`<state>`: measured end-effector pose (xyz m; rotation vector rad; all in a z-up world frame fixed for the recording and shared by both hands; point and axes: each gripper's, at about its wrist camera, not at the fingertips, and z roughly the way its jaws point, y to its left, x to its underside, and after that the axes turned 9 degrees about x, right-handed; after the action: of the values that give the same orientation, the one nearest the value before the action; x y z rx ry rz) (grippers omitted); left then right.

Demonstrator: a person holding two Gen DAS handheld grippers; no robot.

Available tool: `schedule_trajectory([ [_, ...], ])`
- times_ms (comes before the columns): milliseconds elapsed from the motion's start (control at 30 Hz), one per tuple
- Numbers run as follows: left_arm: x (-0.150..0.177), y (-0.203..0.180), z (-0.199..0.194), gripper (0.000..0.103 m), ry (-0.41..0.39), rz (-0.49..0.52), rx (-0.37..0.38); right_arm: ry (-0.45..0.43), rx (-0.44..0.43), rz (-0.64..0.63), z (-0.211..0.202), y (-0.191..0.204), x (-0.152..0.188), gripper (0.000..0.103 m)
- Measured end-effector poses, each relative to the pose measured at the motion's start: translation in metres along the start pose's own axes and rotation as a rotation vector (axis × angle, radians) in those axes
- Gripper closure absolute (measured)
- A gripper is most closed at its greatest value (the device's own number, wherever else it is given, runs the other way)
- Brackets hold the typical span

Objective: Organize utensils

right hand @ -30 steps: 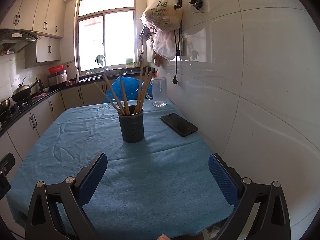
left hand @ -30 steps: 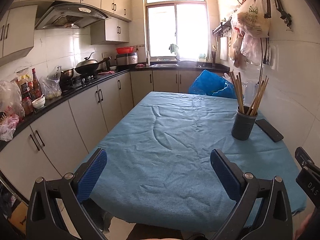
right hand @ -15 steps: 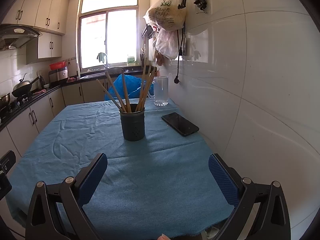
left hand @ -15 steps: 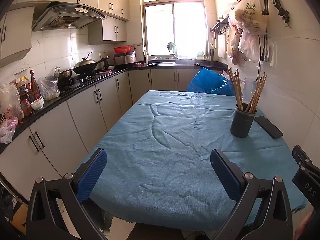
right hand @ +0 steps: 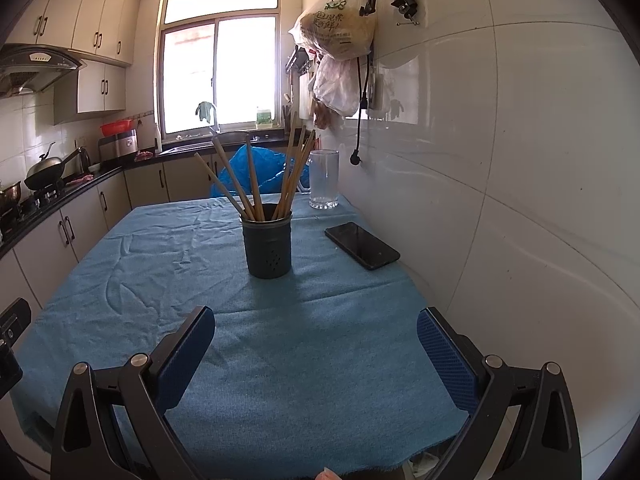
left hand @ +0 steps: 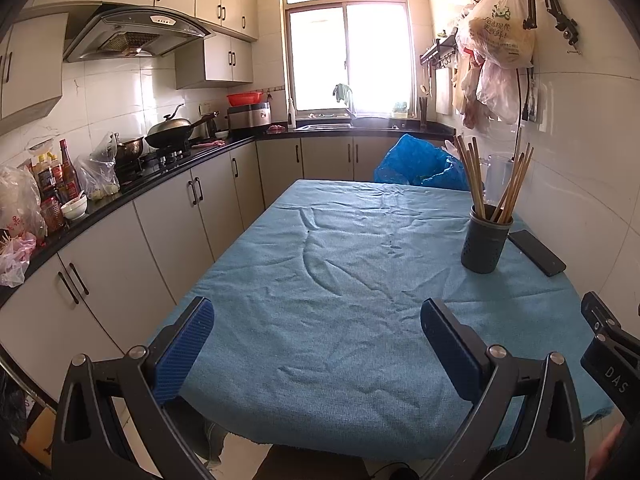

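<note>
1. Left wrist view: the left gripper (left hand: 316, 346) hovers level over the near edge of the blue tablecloth (left hand: 340, 280), jaws spread wide, empty; the chopstick holder (left hand: 483, 245) stands far right.
2. Right wrist view: the right gripper (right hand: 316, 354) points straight at the chopstick holder (right hand: 268, 245), jaws released; the chopsticks (right hand: 256, 184) stand inside it, beside a phone (right hand: 362, 245).

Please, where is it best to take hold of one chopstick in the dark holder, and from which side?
Probably the bare upper end of an outer chopstick, the one leaning far left, approached from above. The chopsticks fan apart at the top but crowd together inside the holder, so only the tips give finger room. The right gripper is open and faces them.
</note>
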<state>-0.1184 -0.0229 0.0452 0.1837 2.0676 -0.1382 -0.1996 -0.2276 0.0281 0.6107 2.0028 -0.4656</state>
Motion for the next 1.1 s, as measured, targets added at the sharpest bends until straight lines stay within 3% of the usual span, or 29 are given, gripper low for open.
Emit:
schedule_trajectory([
  [1100,0.0026,0.007,0.0028,0.0,0.016,-0.007,-0.007,0.023,-0.011,-0.007,0.0055,0.0025,0.0021,0.0],
])
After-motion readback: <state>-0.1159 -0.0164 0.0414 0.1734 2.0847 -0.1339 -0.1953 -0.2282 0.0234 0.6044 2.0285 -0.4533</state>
